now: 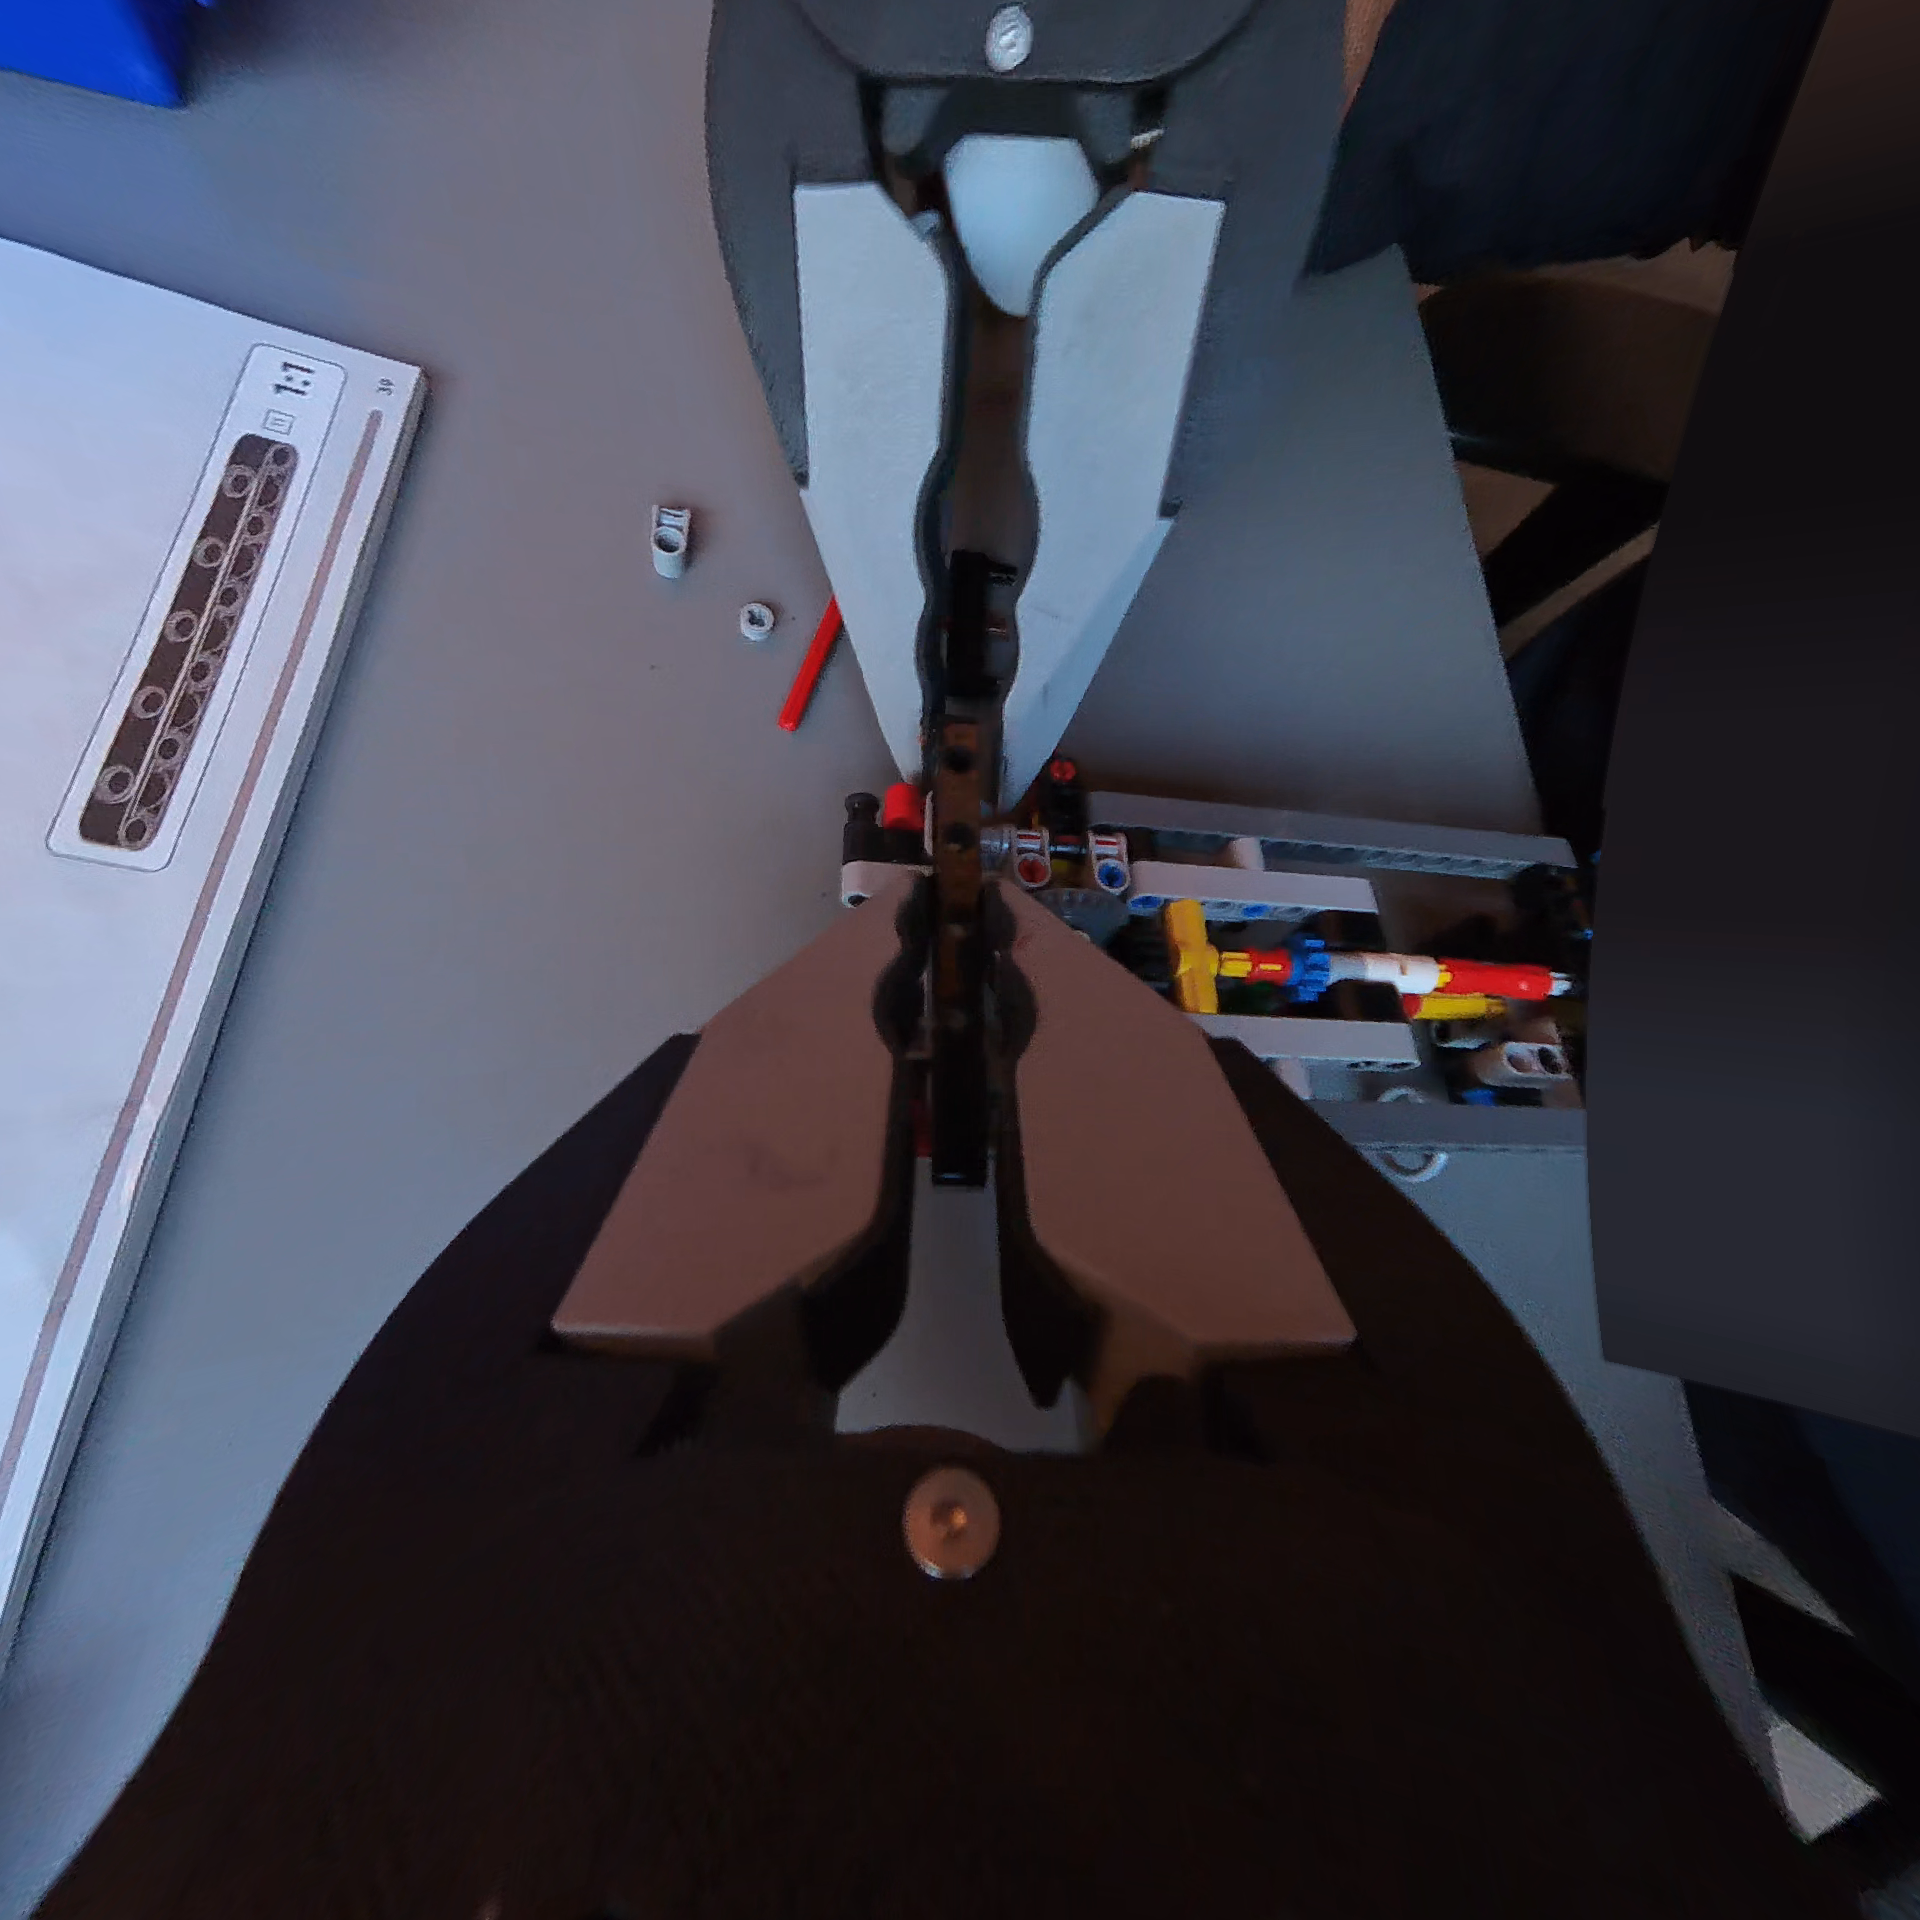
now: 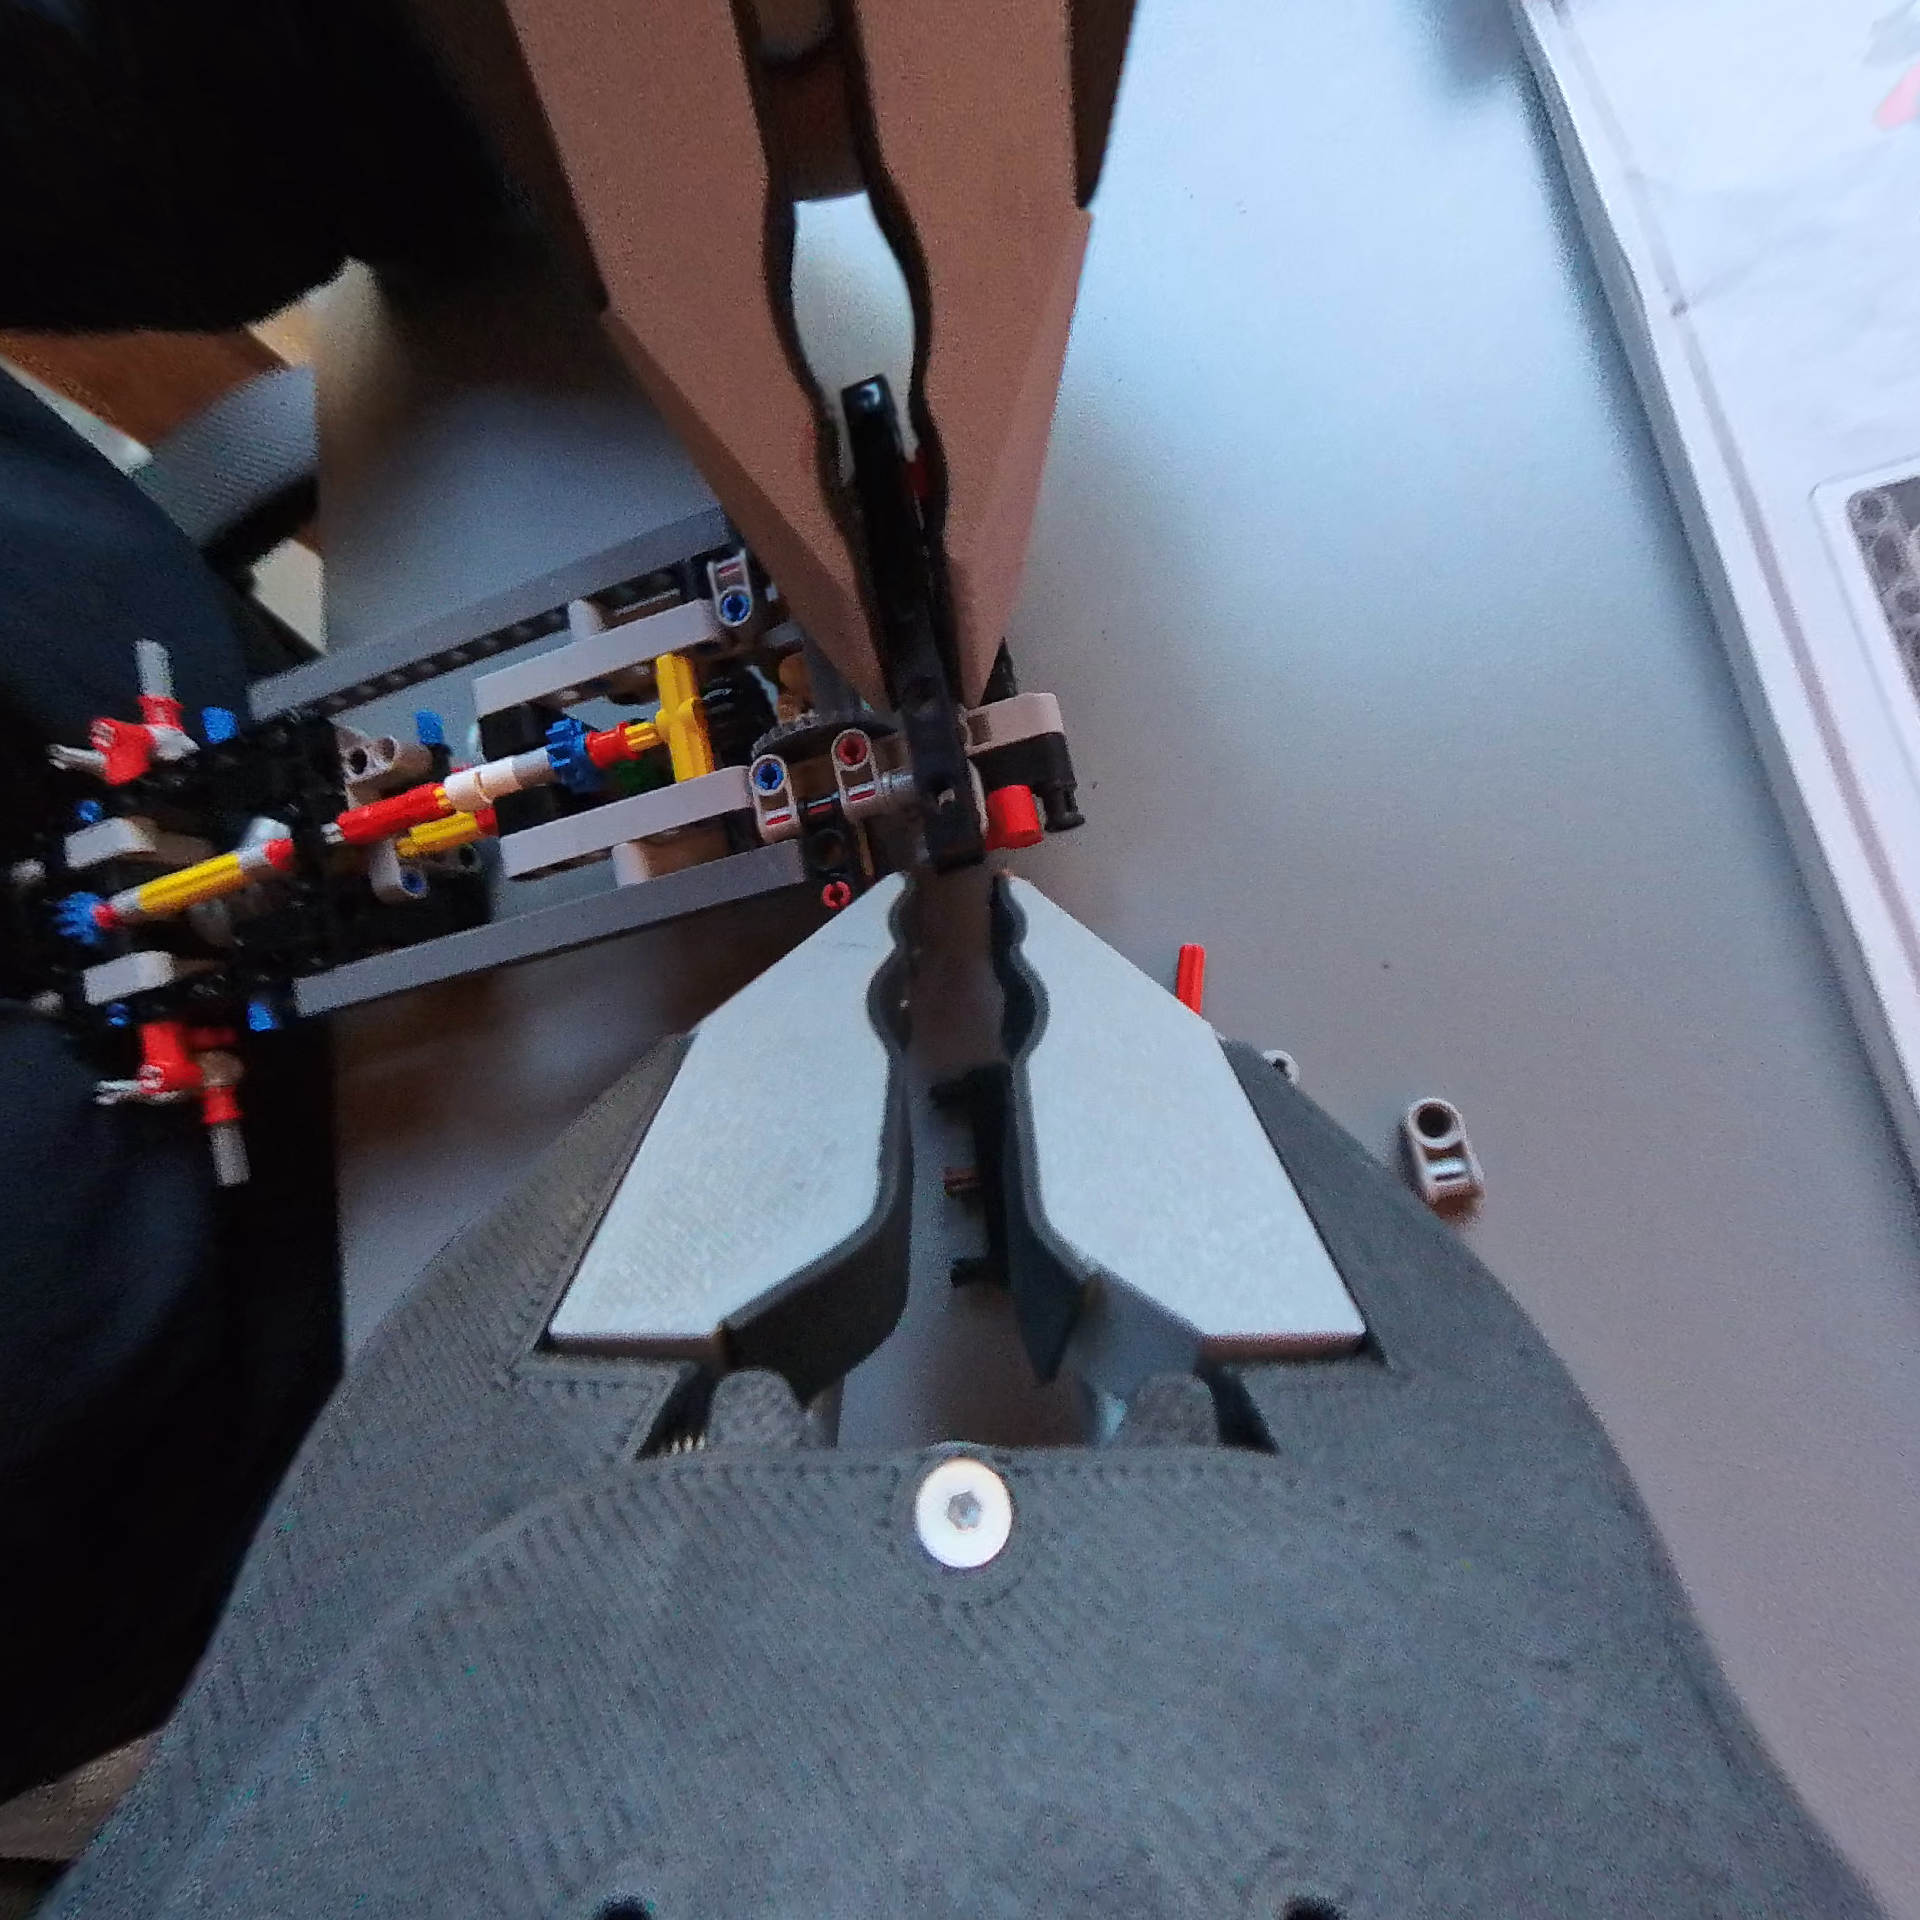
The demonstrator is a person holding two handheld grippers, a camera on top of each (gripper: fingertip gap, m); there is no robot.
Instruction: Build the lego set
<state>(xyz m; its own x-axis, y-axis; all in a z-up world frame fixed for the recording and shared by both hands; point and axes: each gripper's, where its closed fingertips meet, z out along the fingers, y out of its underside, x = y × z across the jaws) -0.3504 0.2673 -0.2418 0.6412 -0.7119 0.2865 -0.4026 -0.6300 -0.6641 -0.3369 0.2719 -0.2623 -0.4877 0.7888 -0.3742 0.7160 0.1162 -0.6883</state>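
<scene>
Left tool fills the bottom of its own view. Its brown fingers are pressed together on a black beam that runs lengthwise between the pads, with both pads on it.

Right tool faces it tip to tip, with its grey fingers nearly meeting the left ones. There's a narrow gap at its tips. A small black part sits further back between its fingers, but I can't tell whether the pads press on it.

Grey counter carries everything.

White instruction booklet lies flat at the far edge of the counter, well apart from the tools and open at a page with a drawing of a long holed beam.

Dark clothing of a person is at the model's side of both views.

Building-brick model lies on the counter. It's a grey frame with a red, yellow, white and blue shaft line down the middle, and one end sits right under the two tool tips.

The black beam stands across that end of the model, beside a red bush. The free end reaches just past the left fingertips and stops short of the right ones. A grey axle stub looks like it enters one of the beam's holes, but the view is too tight to be sure.

Loose parts on the counter near the right tool:
- red axle, partly under the right tool's finger
- grey connector
- small grey bush
</scene>
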